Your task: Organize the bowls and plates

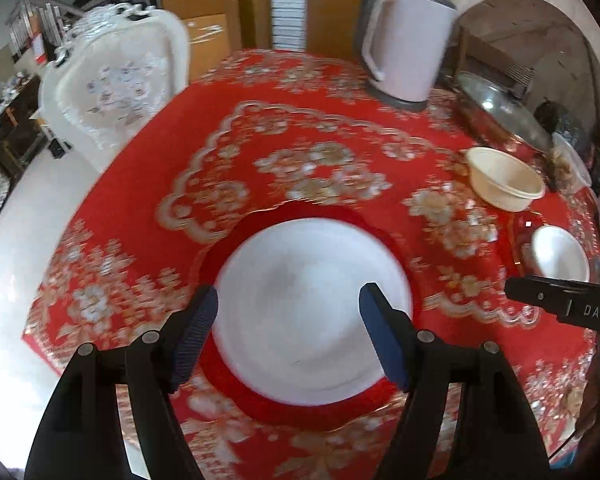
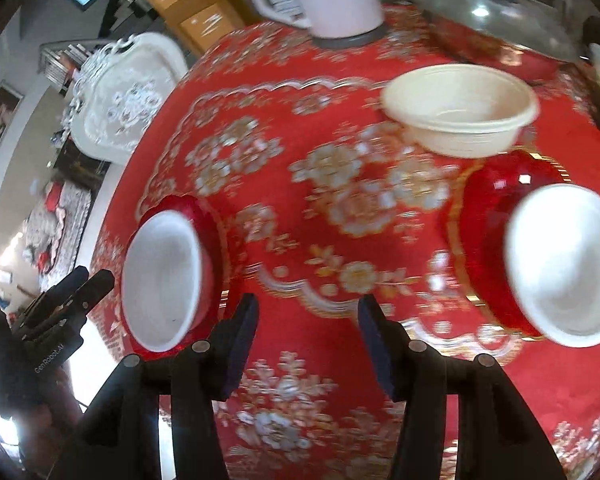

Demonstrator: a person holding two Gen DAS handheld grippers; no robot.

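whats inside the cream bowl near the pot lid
Nothing shows inside the cream bowl: its pale inner wall and part of the floor look bare. The near rim hides the closest part of the floor, so that strip cannot be checked.

Plate point(image 1: 312, 312) lies left of both bowls point(image 1: 504, 180), kettle point(image 1: 404, 40) behind.

Tablecloth point(image 1: 332, 120): red, gold-and-white floral pattern. Plate point(image 1: 312, 312): white centre, red rim. Small bowl point(image 2: 564, 264): red outside with gold trim, white inside. Cream bowl point(image 2: 460, 108): plain cream. Kettle point(image 1: 404, 40): white body, grey base and lid. Chair point(image 1: 116, 80): white, floral back. Fingers point(image 1: 196, 332): blue pads, black arms.
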